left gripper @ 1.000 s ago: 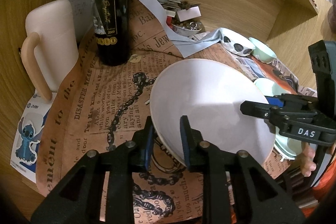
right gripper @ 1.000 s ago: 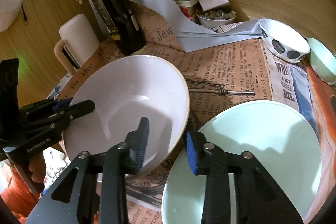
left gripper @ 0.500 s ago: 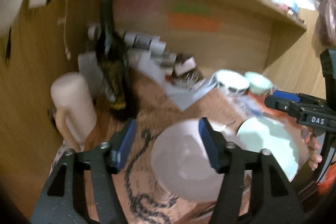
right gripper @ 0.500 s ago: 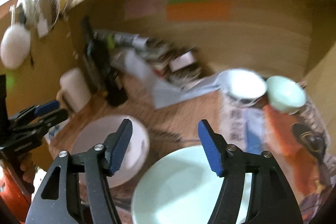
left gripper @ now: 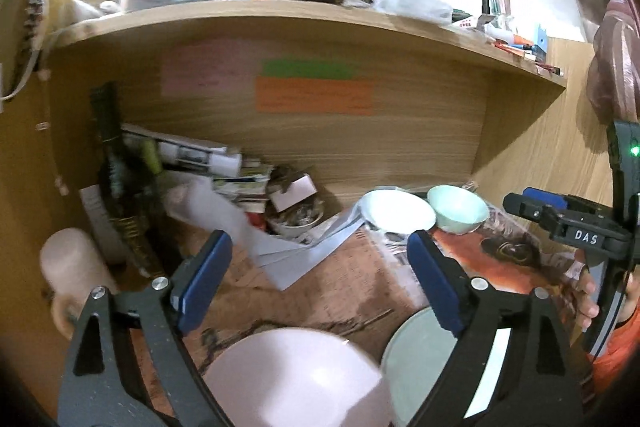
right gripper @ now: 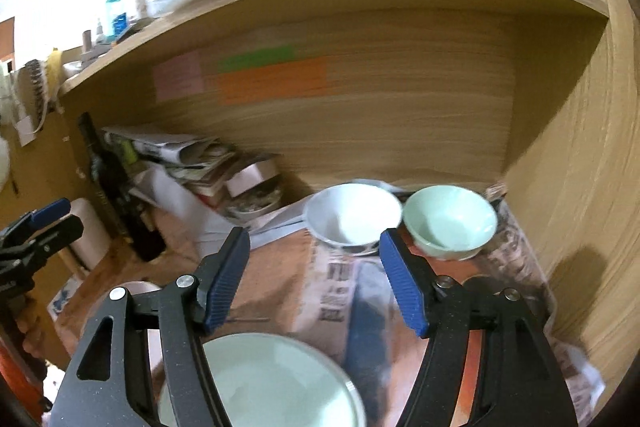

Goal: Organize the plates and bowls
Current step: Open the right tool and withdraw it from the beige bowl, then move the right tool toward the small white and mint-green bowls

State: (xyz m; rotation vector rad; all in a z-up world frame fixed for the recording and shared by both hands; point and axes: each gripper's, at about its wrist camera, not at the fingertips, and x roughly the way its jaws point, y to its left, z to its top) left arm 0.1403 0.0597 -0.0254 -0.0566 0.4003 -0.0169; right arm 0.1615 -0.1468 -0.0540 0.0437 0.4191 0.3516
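Both tongs hang empty over the desk: our left gripper [left gripper: 316, 283] has its jaws spread wide, having just been opening further, nothing between them; our right gripper [right gripper: 314, 279] stands about half open, also just opened, also empty. Biggest first: the wooden alcove [right gripper: 400, 115] with its coloured sticky notes [left gripper: 314, 95]. On the newspaper-covered desk [right gripper: 340, 279] we have the white plate [left gripper: 296, 379] lying below the left jaws, and the mint plate [right gripper: 260, 383] just beside it, under the right jaws. A dark wine bottle [left gripper: 116, 187] stands at the left. At the back, the white bowl [right gripper: 352, 217] and the mint bowl [right gripper: 450, 223] sit side by side, touching or nearly so.
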